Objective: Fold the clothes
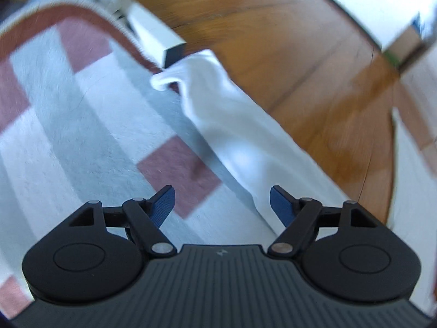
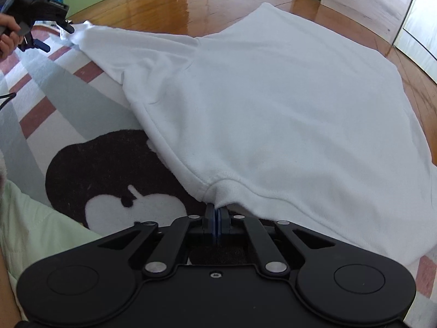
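Now: white sweatshirt (image 2: 273, 109) flat on patterned rug (image 2: 41, 104), sleeve (image 1: 218, 114) running toward 11 o'clock. Right gripper (image 2: 217, 213) pinched tight on near hem. Left gripper (image 1: 222, 202) wide open, empty, sleeve at 1 o'clock, nearer arm.

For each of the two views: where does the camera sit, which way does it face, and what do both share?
Left wrist: on the left gripper, angled down at the rug; open jaws, white sleeve ahead.
Right wrist: on the right gripper, angled down across the white sweatshirt, its hem pinched; a hand shows far left.
Shared: sweatshirt, rug, wooden floor, left gripper.
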Tool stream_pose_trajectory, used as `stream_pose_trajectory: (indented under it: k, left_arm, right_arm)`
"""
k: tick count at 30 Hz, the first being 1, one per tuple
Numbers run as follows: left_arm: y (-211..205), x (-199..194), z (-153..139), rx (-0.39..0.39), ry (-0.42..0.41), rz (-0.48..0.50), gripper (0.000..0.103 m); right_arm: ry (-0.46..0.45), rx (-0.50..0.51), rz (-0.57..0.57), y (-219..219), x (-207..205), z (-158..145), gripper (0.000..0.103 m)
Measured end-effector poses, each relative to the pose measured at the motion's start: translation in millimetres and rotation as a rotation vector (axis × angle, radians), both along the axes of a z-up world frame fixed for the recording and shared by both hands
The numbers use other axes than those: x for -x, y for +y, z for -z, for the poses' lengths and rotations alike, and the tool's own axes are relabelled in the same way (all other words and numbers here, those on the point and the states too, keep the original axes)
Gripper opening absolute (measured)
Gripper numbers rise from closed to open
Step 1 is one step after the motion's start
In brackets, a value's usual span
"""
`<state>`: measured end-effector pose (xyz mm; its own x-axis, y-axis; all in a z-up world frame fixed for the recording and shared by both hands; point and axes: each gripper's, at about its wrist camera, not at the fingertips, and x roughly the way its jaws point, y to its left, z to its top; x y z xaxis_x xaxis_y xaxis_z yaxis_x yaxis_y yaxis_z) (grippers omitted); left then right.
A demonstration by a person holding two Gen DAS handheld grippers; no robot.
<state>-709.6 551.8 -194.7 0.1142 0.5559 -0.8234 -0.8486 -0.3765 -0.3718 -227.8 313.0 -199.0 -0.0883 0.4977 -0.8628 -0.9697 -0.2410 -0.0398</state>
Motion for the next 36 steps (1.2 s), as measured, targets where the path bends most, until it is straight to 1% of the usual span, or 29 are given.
stream_pose_trajectory:
  k: [4,6,9,10,11,12,13,14,15,16,17,18,20,21,22,25,27,29,32,34,35,36]
  left_arm:
    - [1.5,12.6,13.8,-0.122,-0.06,-0.022,0.077]
    - [12.0,12.0,21.9,-0.135,-0.074,-0.013,0.077]
    - [26.8,9.6,30.7,-0.171,-0.063,-0.026,0.077]
    - [32.3,8.9,32.6,-0.178,-0.056,-0.027,0.075]
    - [39.8,8.4,32.9,-0.169,-0.043,-0.015,0.065]
    - [47.4,7.9,33.2,-0.159,-0.031,-0.004,0.046]
    - [54.9,7.4,33.5,-0.149,-0.019,0.008,0.006]
    - [61.9,6.0,32.2,-0.144,-0.001,0.023,0.003]
    - [66.7,2.6,25.8,-0.163,0.033,0.053,0.003]
    - [69.5,-1.7,15.5,-0.212,0.075,0.093,0.003]
    - [73.0,-6.8,4.2,-0.256,0.144,0.129,0.003]
    - [78.1,-10.1,-4.5,-0.272,0.203,0.149,0.003]
    - [90.2,-8.2,-12.3,-0.271,0.207,0.162,0.003]
    - [95.3,-6.5,-11.8,-0.263,0.193,0.161,0.003]
    - [98.6,-7.4,-9.2,-0.252,0.196,0.164,0.003]
    - [101.3,-17.4,3.0,-0.214,0.273,0.188,0.003]
    - [100.8,-22.2,12.7,-0.182,0.317,0.191,0.003]
    - [99.9,-18.0,17.1,-0.165,0.293,0.16,0.003]
    - [96.9,-9.1,12.9,-0.163,0.243,0.117,0.003]
    - [97.8,-12.1,5.6,-0.162,0.248,0.113,0.003]
    - [96.1,-16.0,-0.8,-0.177,0.253,0.119,0.003]
    - [94.8,-21.4,-8.6,-0.196,0.258,0.131,0.003]
  right_arm:
    - [-0.029,-0.018,-0.045,-1.9,5.2,1.1,0.003]
    - [-0.04,-0.028,-0.066,-3.5,4.8,-0.6,0.003]
    - [-0.048,-0.036,-0.089,-4.8,2.7,-3.1,0.003]
    - [-0.048,-0.039,-0.096,-5.0,1.7,-4.1,0.003]
    - [-0.038,-0.042,-0.1,-4.3,0.1,-5.7,0.003]
    - [-0.028,-0.044,-0.104,-3.6,-1.6,-7.3,0.003]
    - [-0.017,-0.046,-0.108,-3.0,-3.5,-8.8,0.003]
    - [-0.004,-0.046,-0.108,-2.6,-5.6,-9.9,0.003]
    - [0.01,-0.046,-0.108,-1.4,-7.2,-10.4,0.003]
    - [0.034,-0.041,-0.109,-0.6,-9.9,-11.7,0.003]
    - [0.058,-0.035,-0.109,0.0,-12.5,-12.9,0.003]
    - [0.079,-0.027,-0.112,-0.2,-14.8,-13.8,0.002]
    - [0.063,-0.019,-0.137,-2.1,-14.7,-11.8,0.002]
    - [0.046,-0.016,-0.153,-3.1,-13.6,-9.8,0.002]
    - [0.033,-0.011,-0.166,-3.9,-12.9,-7.6,0.002]
    - [0.047,0.014,-0.17,-4.0,-12.5,0.6,0.002]
    - [0.037,0.016,-0.18,-5.3,-10.0,2.9,0.002]
    - [0.026,0.013,-0.192,-6.2,-8.0,3.8,0.002]
    - [0.051,0.021,-0.182,-3.9,-12.7,2.8,0.002]
    - [0.065,0.027,-0.172,-5.3,-14.1,1.7,0.003]
    - [0.088,0.053,-0.165,-5.4,-14.5,0.3,0.003]
    - [0.135,0.106,-0.157,-4.9,-15.5,-1.8,0.008]
